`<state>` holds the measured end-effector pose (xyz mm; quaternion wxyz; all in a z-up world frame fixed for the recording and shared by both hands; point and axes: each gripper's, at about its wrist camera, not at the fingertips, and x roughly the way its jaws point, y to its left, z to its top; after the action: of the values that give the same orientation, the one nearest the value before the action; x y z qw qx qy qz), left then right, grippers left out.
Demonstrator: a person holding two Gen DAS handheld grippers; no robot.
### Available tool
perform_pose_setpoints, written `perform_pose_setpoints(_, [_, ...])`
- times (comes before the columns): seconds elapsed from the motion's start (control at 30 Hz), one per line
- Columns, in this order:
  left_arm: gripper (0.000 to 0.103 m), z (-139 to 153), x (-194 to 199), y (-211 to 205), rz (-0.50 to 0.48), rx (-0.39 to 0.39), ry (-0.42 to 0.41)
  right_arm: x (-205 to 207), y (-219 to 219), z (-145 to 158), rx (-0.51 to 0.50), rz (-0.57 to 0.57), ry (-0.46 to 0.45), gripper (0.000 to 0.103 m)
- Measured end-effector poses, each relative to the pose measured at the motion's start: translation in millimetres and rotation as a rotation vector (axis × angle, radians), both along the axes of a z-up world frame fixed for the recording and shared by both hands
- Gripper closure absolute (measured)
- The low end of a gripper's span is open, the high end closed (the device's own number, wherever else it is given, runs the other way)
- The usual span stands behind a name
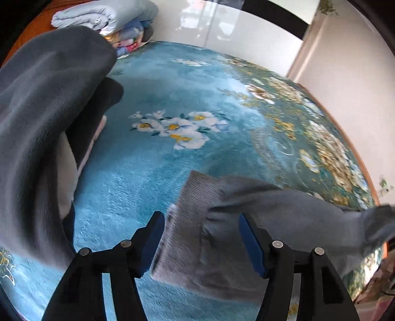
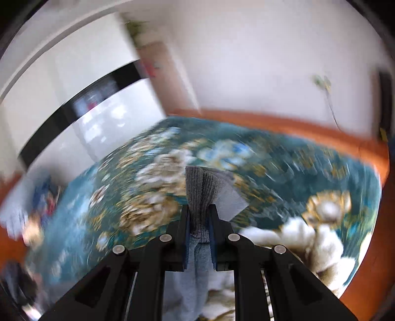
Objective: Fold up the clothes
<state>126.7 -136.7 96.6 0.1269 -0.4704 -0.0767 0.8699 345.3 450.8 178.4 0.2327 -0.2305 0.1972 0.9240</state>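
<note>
A grey fleece garment lies on the blue floral bed cover [image 1: 158, 153]. In the left wrist view its ribbed sleeve cuff [image 1: 190, 205] sits between the fingers of my left gripper [image 1: 201, 217], which is open around it. The sleeve [image 1: 284, 210] runs off to the right. The garment's body [image 1: 42, 103] hangs bunched at the left. In the right wrist view my right gripper [image 2: 199, 210] is shut on the other ribbed cuff [image 2: 200, 187], held above the bed; this view is motion-blurred.
A stack of folded quilts [image 1: 111, 22] sits at the bed's far left corner. A white wardrobe with a black band [image 1: 246, 24] stands behind the bed. An orange wooden bed frame [image 2: 296, 128] edges the bed near a white wall.
</note>
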Motion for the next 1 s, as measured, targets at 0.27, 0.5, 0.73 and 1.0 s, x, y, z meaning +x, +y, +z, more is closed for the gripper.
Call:
perform_pose_setpoints(0.27, [0.033,-10.5,26.7,0.8,-0.073,0.055,-0.034,-52.7,-181.4,-57.8,0.217,0.345,-0.223,0.088])
perform_pose_setpoints(0.5, [0.033,-26.1,41.1,-16.6,-0.069,0.072,-0.066,-59.9,-249.9,-109.1,0.288,0.433,-0.353,0.088])
perform_pose_setpoints(0.73, [0.033,-45.2,40.3,-29.5,-0.061,0.122,-0.122,-56.7,-258.6,-112.6,0.126,0.531,-0.341,0.073])
perform_pose_setpoints(1.0, [0.033,-59.0,38.5,-36.4,-0.065,0.150,-0.158,-40.0,-210.6,-80.6,-0.005,0.321,-0.122,0.065])
